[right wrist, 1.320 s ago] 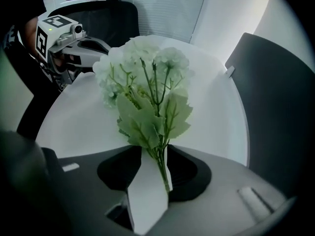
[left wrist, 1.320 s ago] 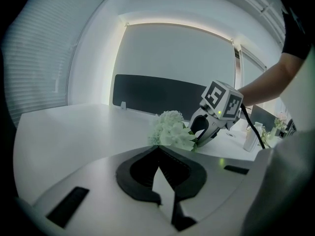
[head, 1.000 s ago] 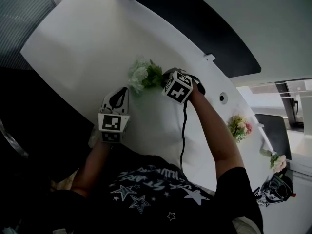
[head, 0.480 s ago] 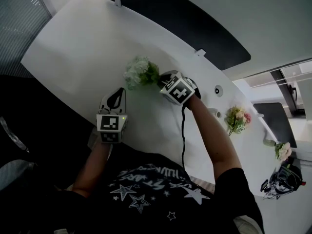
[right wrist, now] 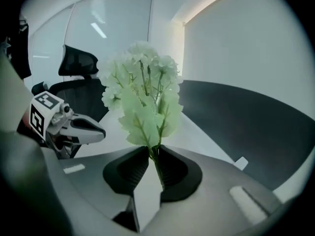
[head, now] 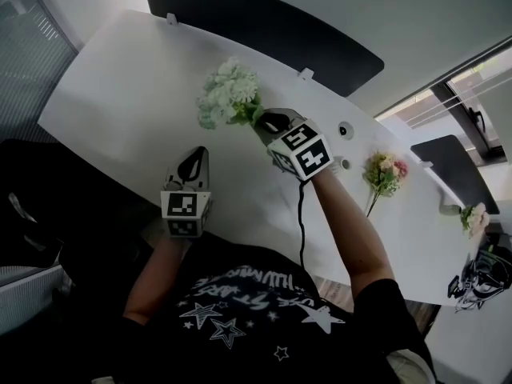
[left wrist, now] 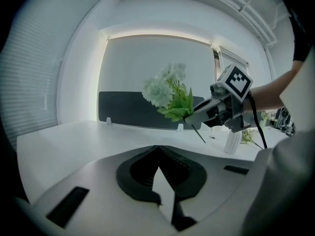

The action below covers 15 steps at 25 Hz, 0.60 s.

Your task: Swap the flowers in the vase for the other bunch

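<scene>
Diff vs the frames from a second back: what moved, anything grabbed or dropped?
The right tool has just been closing its jaws on the stem of the white-green bunch and has lifted it from low by the table into the air. Nothing was let go. Unchanged: the left tool is shut and empty near the table's front edge, and the pink bunch lies on the table.

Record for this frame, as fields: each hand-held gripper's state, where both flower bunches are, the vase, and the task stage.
right hand-held gripper: jaws just closed tighter, shut on the stem of the white-green bunch, held in the air
left hand-held gripper: shut, empty
pink-yellow bunch: lying on the white table at the person's right
vase: white, upright, near that bunch, no flowers seen in it
task stage: first bunch out, other bunch not yet picked up
</scene>
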### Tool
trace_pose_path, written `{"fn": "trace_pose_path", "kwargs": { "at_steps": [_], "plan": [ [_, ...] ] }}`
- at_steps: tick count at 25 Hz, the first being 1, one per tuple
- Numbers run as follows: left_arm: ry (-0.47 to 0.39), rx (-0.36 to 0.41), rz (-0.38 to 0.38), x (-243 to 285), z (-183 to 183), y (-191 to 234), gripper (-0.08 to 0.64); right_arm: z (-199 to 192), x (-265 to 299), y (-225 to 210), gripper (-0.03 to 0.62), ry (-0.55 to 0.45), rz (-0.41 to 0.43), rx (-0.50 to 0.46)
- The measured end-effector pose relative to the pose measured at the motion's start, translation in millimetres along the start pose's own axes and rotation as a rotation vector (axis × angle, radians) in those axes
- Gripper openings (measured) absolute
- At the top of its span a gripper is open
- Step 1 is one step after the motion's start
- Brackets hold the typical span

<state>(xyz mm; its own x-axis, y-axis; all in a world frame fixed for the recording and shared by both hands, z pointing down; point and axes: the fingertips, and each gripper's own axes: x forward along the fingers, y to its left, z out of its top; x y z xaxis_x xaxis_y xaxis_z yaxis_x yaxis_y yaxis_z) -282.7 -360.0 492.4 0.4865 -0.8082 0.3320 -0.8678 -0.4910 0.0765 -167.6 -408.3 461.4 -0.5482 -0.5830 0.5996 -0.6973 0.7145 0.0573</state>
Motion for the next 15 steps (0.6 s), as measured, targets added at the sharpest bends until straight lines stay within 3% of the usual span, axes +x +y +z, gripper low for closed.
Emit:
{"fn": "trace_pose_path", "kwargs": {
  "at_steps": [7,15],
  "plan": [
    [-0.008,0.053,-0.073,-4.4,14.9,-57.9,0.006,21.7,-84.1,-5.2,0.063,-0.226,-0.056,0.118],
    [-0.024,0.094,-0.209,3.1,34.0,-139.1,0.008,8.8,-188.5,-36.9,0.063,-0.415,-0.129,0.275]
  ]
}}
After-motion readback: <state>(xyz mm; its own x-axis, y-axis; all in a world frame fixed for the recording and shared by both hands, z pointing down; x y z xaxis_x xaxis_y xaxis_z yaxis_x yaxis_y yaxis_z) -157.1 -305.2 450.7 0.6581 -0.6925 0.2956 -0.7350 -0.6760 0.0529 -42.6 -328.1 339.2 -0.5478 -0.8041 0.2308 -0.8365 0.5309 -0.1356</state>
